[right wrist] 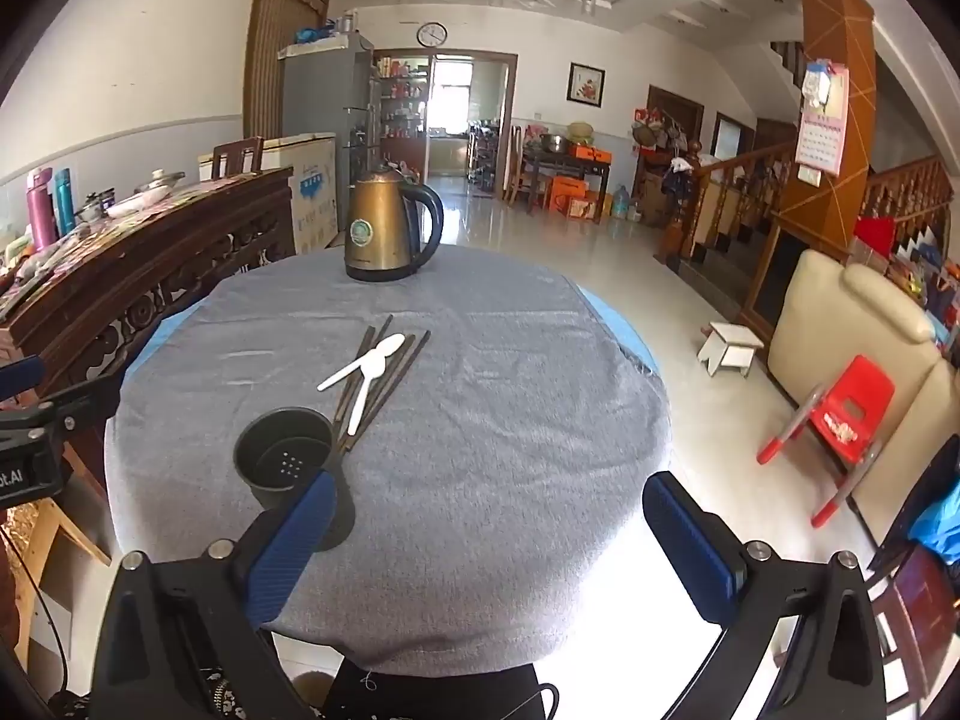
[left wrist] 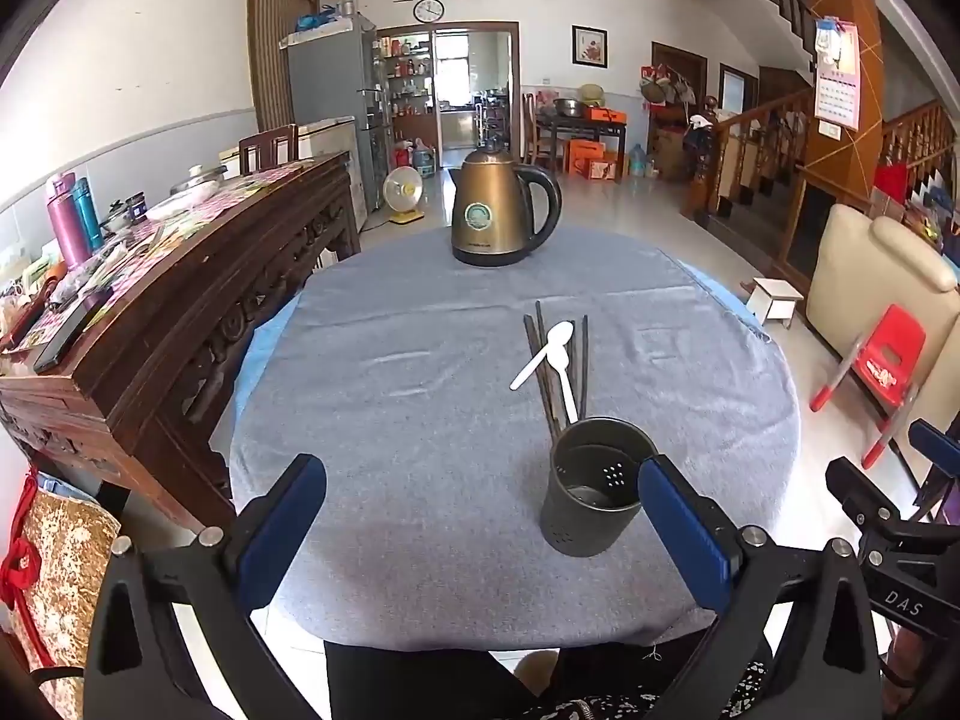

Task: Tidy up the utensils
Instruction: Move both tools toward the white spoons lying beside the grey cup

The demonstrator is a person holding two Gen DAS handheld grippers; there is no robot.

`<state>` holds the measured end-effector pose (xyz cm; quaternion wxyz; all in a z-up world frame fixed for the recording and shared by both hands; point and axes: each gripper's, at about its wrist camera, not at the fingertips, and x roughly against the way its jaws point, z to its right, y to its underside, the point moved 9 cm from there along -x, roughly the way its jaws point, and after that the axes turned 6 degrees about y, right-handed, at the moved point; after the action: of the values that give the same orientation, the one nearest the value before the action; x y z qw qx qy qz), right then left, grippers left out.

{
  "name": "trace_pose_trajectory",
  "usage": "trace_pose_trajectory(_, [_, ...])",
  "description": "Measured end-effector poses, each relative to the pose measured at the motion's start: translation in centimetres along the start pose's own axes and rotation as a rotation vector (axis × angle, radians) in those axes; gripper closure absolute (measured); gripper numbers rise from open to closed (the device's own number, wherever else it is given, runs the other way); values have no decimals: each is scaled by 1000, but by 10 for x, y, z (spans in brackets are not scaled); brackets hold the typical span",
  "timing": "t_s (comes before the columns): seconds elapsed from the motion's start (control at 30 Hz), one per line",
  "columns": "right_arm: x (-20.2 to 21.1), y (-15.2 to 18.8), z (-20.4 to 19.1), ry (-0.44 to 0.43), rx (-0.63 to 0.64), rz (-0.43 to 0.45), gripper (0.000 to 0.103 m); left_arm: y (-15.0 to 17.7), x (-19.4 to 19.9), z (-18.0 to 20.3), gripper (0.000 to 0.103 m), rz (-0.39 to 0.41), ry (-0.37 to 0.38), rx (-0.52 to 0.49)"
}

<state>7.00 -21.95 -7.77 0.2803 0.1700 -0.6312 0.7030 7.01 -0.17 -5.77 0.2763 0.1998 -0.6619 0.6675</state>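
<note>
Both grippers spread to full width, nothing between the pads on either. Left gripper (left wrist: 483, 516) hangs over the near edge of the table, angled down; its right finger (left wrist: 684, 531) overlaps the holder in that view, can't tell if it touches. Right gripper (right wrist: 489, 531) sits alongside, over bare cloth, its left finger (right wrist: 294, 540) in front of the holder's near wall, contact also unclear.

Holder (left wrist: 591, 483) is a dark perforated cup, upright, looks empty, near side of the round table (left wrist: 420, 420) with grey cloth. Just behind it: dark chopsticks (left wrist: 543, 372) in a loose bundle, near tips touching or nearly touching the holder's far wall. Two white spoons (left wrist: 543, 354) lie crossed on top of the chopsticks. Brass kettle (left wrist: 501, 213) at the far edge, well apart from all of it.

My read: nothing sorted yet, first pick pending.

Risks:
- spoons sit on the sticks, so pulling a stick first drags or flips a spoon; take spoons first
- thin sticks flat on soft cloth: pads may pinch fabric, or grab several sticks and drop some mid-lift
- holder looks light and tall; a finger sweeping past, or a stick going in at an angle, could tip it
- both tools crowd the same spot, collision likely if they move together
</note>
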Motion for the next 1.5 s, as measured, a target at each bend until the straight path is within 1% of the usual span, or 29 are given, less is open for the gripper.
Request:
trace_pose_trajectory(0.27, [-7,9,6,-25,-34,-63,0,2,-4,10,0,-21,-2,-27])
trace_pose_trajectory(0.33, [-11,12,5,-27,-36,-70,0,1,-7,10,0,-26,7,-21])
trace_pose_trajectory(0.63, [-14,17,-1,-44,-40,-106,0,4,-12,15,0,-46,3,-43])
trace_pose_trajectory(1.03, [-22,27,-11,-64,-43,-152,0,9,-15,16,0,-43,12,-35])
trace_pose_trajectory(1.17, [-23,28,-12,-62,-39,-164,0,11,-17,16,0,-71,13,-38])
trace_pose_trajectory(1.43, [-27,33,-16,-64,-31,-182,0,14,-20,16,0,-88,13,-38])
trace_pose_trajectory(1.5, [-28,35,-17,-65,-31,-187,0,15,-20,17,0,-89,26,-25])
